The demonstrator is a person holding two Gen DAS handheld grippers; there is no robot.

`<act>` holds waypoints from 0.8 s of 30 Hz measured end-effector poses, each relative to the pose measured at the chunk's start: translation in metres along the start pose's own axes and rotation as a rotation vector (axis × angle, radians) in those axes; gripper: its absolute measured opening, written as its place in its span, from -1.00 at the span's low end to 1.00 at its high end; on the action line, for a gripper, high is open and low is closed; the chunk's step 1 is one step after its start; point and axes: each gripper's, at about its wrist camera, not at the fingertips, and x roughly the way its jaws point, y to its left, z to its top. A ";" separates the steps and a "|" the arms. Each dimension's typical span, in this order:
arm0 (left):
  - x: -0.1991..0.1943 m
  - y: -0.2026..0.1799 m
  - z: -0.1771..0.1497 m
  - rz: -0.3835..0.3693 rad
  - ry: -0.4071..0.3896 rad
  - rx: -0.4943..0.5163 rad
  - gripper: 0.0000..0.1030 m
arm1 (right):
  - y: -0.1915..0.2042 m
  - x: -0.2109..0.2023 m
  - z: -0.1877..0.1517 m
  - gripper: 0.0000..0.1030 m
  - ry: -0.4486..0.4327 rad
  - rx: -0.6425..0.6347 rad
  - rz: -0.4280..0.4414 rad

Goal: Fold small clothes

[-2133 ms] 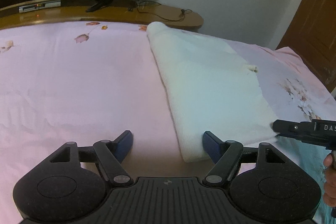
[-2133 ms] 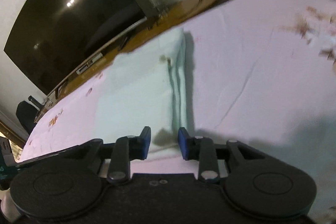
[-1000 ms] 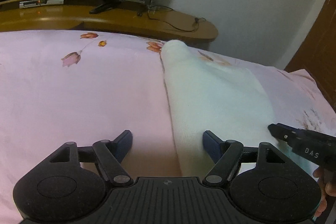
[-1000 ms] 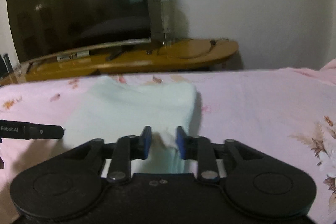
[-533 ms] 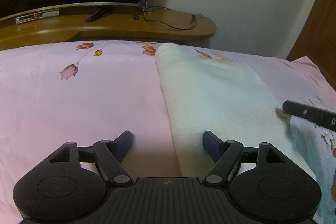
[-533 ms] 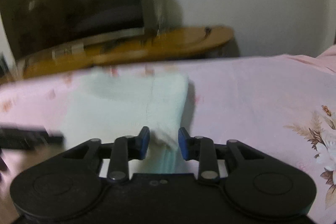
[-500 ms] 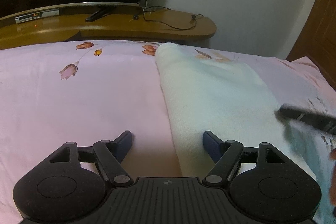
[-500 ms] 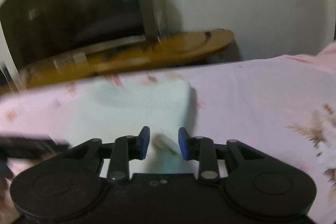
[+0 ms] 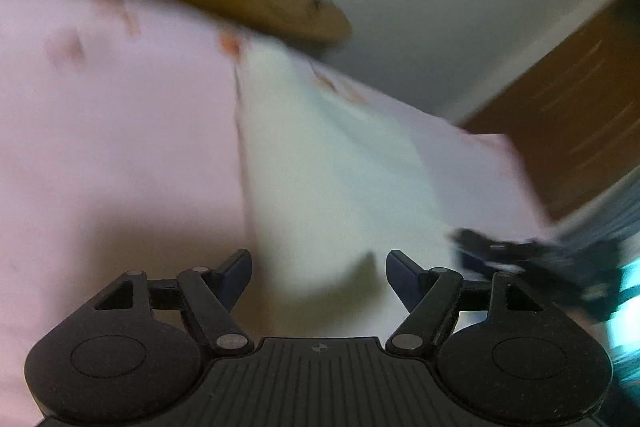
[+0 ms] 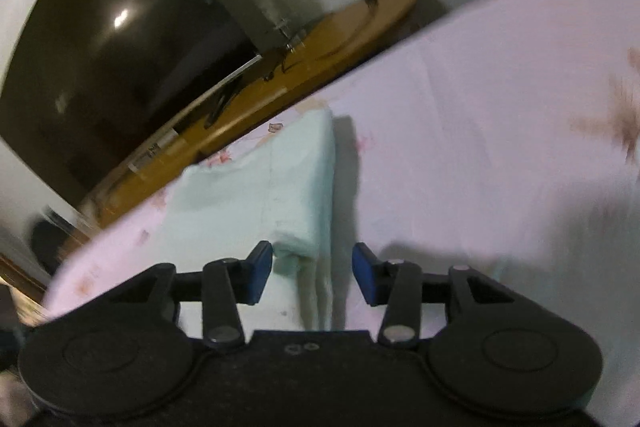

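— Cloth [image 9: 332,163] first: where is it?
— White, folded, lying on the pink bedsheet [image 9: 112,147]. In the left wrist view it runs from upper centre down to the bottom centre of the frame, ending between the fingers of the left gripper [image 9: 319,269]. That view is badly blurred.
— And the left gripper's fingers?
— Spread wide, holding nothing; the cloth's near edge sits in the gap, but I cannot tell whether either tip touches it.
— What about the other side?
— In the right wrist view the cloth [image 10: 256,195] looks pale green-white, at centre left of the frame, with its folded layers stacked along the right edge. The right gripper [image 10: 312,269] has its blue-tipped fingers apart, one on either side of that layered corner, not clamped on it.
— Can you see the right gripper from the left camera?
— Yes, as a dark blurred shape at lower right, beside the cloth's right edge.
— Anything behind?
— A wooden cabinet [image 10: 304,67] past the bed, a dark television [image 10: 112,51] at upper left, and a brown door [image 9: 568,115] at the right of the left view.
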 end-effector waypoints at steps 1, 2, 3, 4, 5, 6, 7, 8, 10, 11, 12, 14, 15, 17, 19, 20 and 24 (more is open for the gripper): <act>0.004 0.007 0.000 -0.024 0.017 -0.037 0.43 | -0.006 0.002 0.001 -0.08 0.015 0.025 0.024; 0.005 0.011 0.001 -0.044 0.018 -0.051 0.43 | -0.012 0.005 0.003 0.05 0.036 0.044 0.044; 0.005 0.017 0.003 -0.067 0.018 -0.075 0.43 | -0.017 0.008 0.005 0.12 0.058 0.057 0.048; 0.005 0.021 0.005 -0.082 0.014 -0.099 0.43 | -0.021 0.013 0.006 0.18 0.077 0.063 0.050; 0.006 0.025 0.007 -0.098 0.014 -0.121 0.43 | -0.025 0.017 0.007 0.20 0.090 0.062 0.071; 0.008 0.028 0.009 -0.114 0.016 -0.129 0.43 | -0.027 0.019 0.009 0.20 0.100 0.063 0.095; 0.010 0.029 0.010 -0.122 0.018 -0.125 0.43 | -0.030 0.022 0.011 0.23 0.112 0.071 0.120; 0.012 0.029 0.010 -0.127 0.019 -0.122 0.43 | -0.032 0.024 0.013 0.23 0.130 0.079 0.149; 0.016 0.030 0.014 -0.138 0.021 -0.118 0.43 | -0.032 0.032 0.016 0.21 0.164 0.086 0.188; 0.018 0.030 0.017 -0.141 0.021 -0.114 0.43 | -0.030 0.034 0.017 0.21 0.179 0.078 0.198; 0.020 0.029 0.020 -0.142 0.021 -0.109 0.43 | -0.026 0.038 0.019 0.21 0.192 0.068 0.203; 0.024 0.027 0.024 -0.144 0.017 -0.103 0.42 | -0.019 0.046 0.021 0.21 0.223 0.050 0.216; 0.026 0.027 0.025 -0.144 0.011 -0.105 0.41 | -0.015 0.049 0.022 0.21 0.232 0.035 0.217; 0.028 0.028 0.026 -0.121 0.001 -0.094 0.18 | -0.008 0.054 0.023 0.20 0.246 0.012 0.224; 0.031 0.029 0.026 -0.099 -0.017 -0.096 -0.12 | -0.003 0.058 0.022 0.05 0.239 -0.013 0.213; 0.031 0.030 0.025 -0.090 -0.023 -0.095 -0.18 | -0.002 0.058 0.021 -0.05 0.232 -0.025 0.204; 0.028 0.005 0.021 0.004 -0.054 0.029 -0.30 | 0.004 0.054 0.015 -0.26 0.204 -0.082 0.170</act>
